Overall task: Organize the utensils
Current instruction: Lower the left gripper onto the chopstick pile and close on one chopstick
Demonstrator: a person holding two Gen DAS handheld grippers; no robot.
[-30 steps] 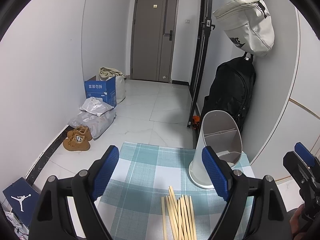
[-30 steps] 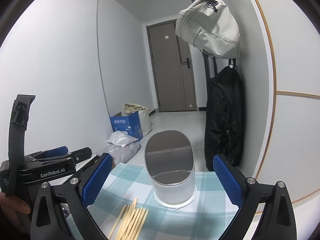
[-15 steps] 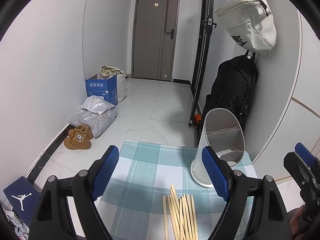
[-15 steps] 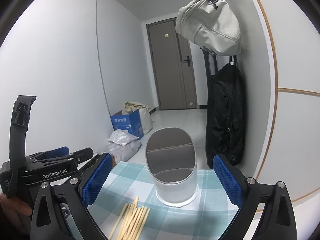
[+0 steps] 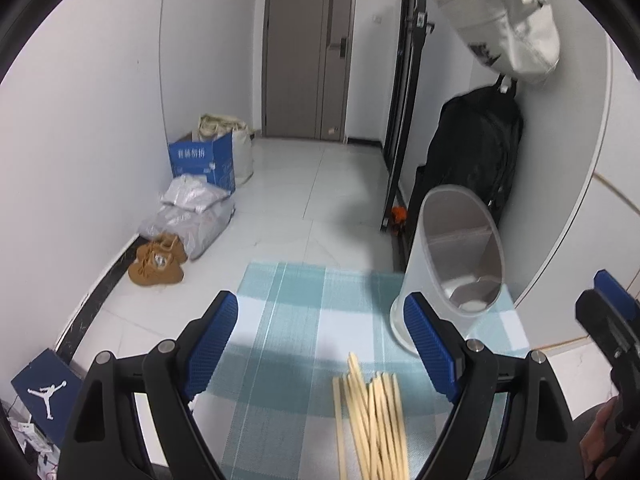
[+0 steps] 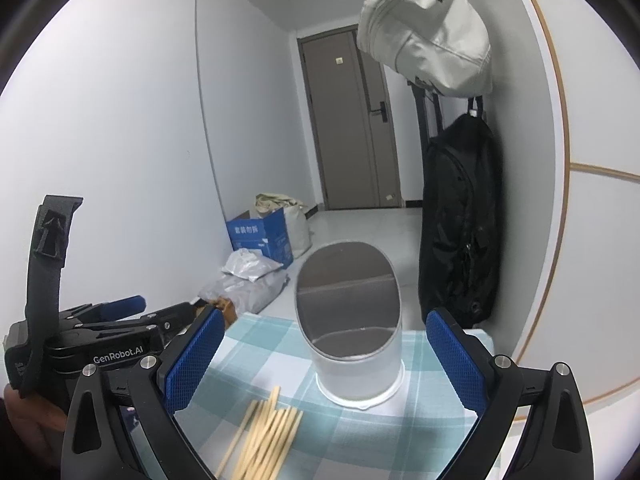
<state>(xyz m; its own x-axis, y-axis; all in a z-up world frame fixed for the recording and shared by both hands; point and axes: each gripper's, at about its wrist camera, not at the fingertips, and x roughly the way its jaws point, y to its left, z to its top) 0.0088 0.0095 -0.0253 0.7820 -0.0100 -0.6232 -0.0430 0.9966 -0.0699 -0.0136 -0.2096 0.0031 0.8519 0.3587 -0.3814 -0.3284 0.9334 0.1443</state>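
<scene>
1. The left gripper (image 5: 320, 344) hangs over the near part of the cloth (image 5: 288, 320) with its blue pads spread wide and nothing between them. Judging by the aim, it is lined up on the sticks below, ready for a first pick.

2. The chopsticks (image 5: 372, 416) lie in a loose, fanned bundle on the cloth, tips pointing away, just short of the holder (image 5: 456, 264). None has gone in yet, so the task looks to be at its start. Lying flat and overlapping, they will likely be awkward to take singly.

3. The holder stands upright at the far right of the cloth, close to the wall. A divider splits its inside into compartments; both seem empty, though the bottoms are dim and hard to read. Its open mouth faces the grippers, which suits dropping sticks in from above.

4. The right gripper (image 6: 324, 356) is also spread wide and bare, framing the holder from the near side. From its camera the left gripper's body shows at the left edge, so the two sit side by side, apart.

5. The cloth is a teal-and-white check, flat, covering a small table.

6. Beyond is a narrow hall with white walls and pale floor tiles: shoes (image 5: 158, 260), grey bags and a blue box (image 5: 202, 160) along the left wall, a grey door (image 5: 310, 48) at the end, a black backpack (image 5: 476, 152) and a white bag (image 5: 500, 20) hung on the right.
</scene>
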